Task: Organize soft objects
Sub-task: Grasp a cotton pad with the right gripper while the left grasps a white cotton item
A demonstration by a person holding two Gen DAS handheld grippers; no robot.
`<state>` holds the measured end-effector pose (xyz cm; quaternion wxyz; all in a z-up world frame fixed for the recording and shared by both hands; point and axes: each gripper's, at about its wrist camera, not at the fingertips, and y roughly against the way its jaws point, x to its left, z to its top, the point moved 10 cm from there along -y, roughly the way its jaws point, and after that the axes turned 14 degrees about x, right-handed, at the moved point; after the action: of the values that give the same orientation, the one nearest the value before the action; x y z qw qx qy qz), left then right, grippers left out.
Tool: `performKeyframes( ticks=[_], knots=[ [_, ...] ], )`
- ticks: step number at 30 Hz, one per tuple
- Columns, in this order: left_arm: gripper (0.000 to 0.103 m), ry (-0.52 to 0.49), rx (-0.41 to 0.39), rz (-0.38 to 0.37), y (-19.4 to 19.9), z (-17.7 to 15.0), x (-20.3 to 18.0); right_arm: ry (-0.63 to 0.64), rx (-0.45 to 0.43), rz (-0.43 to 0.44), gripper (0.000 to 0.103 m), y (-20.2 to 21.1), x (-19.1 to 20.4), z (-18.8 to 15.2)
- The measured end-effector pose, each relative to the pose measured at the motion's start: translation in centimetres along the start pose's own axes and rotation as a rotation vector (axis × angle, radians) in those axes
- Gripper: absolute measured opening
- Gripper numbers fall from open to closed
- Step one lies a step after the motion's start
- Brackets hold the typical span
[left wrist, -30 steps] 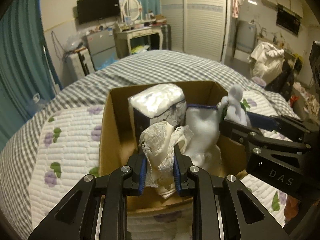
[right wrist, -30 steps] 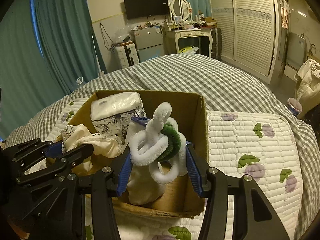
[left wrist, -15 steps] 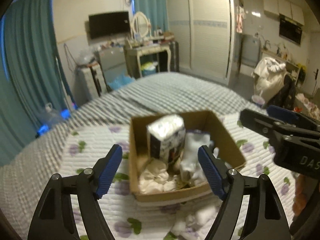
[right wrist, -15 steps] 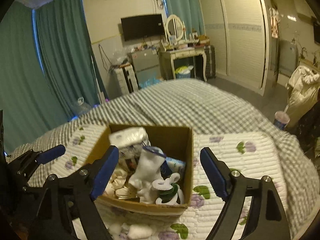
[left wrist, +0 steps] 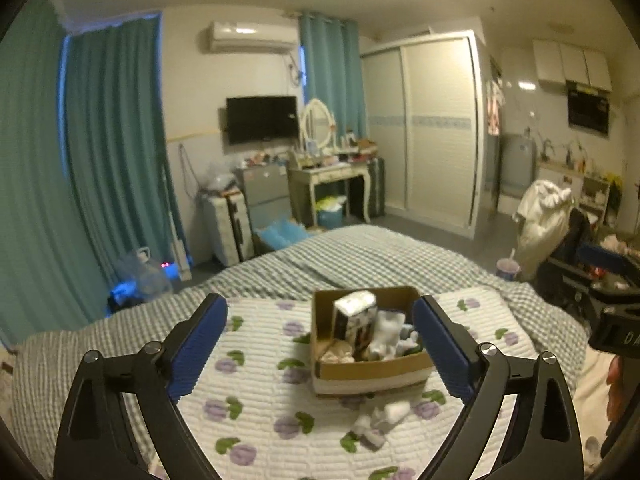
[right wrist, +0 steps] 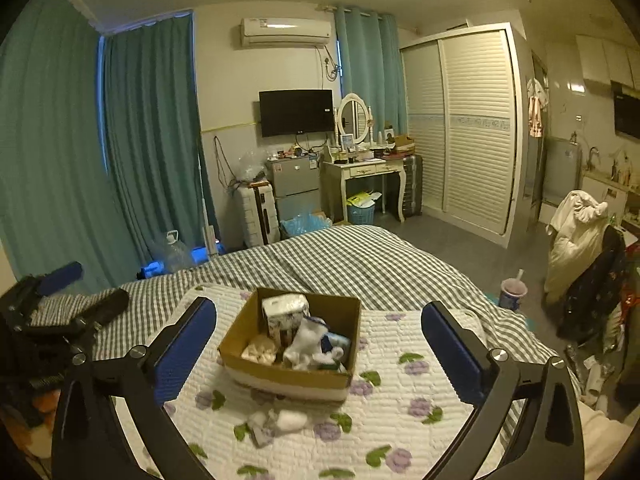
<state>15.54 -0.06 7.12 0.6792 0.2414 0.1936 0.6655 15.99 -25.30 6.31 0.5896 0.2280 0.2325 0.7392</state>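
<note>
Left wrist view: one left gripper [left wrist: 320, 344] is held up high over the bed [left wrist: 360, 256], and its jaws are wide apart with nothing in them. The right wrist view shows one right gripper [right wrist: 320, 348], also with its jaws wide apart and holding nothing.

There is one cardboard box [right wrist: 286, 378] on the white flower quilt [right wrist: 400, 420]. It sits near the middle of the quilt, well below both grippers. Inside the box there is one tissue pack [right wrist: 285, 312] standing up at the back, one cream lacy cloth [right wrist: 259, 354] at the front left, one white sock [right wrist: 306, 340] leaning in the middle, and some white and green fuzzy bits [right wrist: 332, 360] at the front right. The small things are too blurry to count.

One little pile of white soft things [right wrist: 276, 422] lies on the quilt just in front of the box, not touching it.

The quilt has open room to the left and right of the box. The gray checked blanket [right wrist: 340, 256] is bare behind the box up to the far edge of the bed.
</note>
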Motion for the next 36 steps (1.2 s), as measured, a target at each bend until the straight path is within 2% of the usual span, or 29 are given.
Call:
performKeyframes(
  ticks=[6, 9, 12, 20, 24, 29, 30, 31, 32, 36],
  knots=[
    [0.096, -0.021, 0.023, 0.033, -2.0, -3.9, 0.2, 0.004, 0.083, -0.021, 0.103, -2.6, 0.0, -5.4],
    [0.096, -0.016, 0.096, 0.038, -5.5, -6.7, 0.4, 0.002, 0.124, -0.009, 0.103, -5.8, 0.3, -7.7],
    [0.096, -0.01, 0.199, -0.007, -9.9, -8.9, 0.2, -0.006, 0.183, 0.016, 0.103, -9.7, 0.6, -9.9],
    [0.096, 0.035, 0.356, 0.032, -18.8, -14.5, 1.8, 0.023, 0.36, 0.019, 0.102, -21.0, 2.2, -15.1],
    [0.096, 0.031, 0.413, 0.026, -22.3, -16.7, 2.0, 0.022, 0.445, 0.049, 0.092, -25.9, 3.2, -17.9],
    [0.096, 0.038, 0.464, -0.01, -24.3, -17.8, 1.5, 0.029, 0.519, 0.094, 0.074, -29.3, 4.1, -20.0],
    [0.095, 0.039, 0.465, -0.015, -24.4, -17.8, 1.4, 0.022, 0.526, 0.105, 0.064, -29.6, 4.1, -20.3],
    [0.095, 0.038, 0.464, -0.026, -24.4, -17.7, 1.2, 0.016, 0.531, 0.115, 0.05, -29.8, 4.0, -20.4],
    [0.095, 0.036, 0.465, -0.034, -24.4, -17.7, 1.0, 0.008, 0.529, 0.123, 0.045, -29.8, 3.8, -20.5],
    [0.094, 0.008, 0.471, -0.055, -23.9, -17.8, -0.3, -0.035, 0.468, 0.111, 0.041, -28.1, 2.6, -19.7]
  ],
)
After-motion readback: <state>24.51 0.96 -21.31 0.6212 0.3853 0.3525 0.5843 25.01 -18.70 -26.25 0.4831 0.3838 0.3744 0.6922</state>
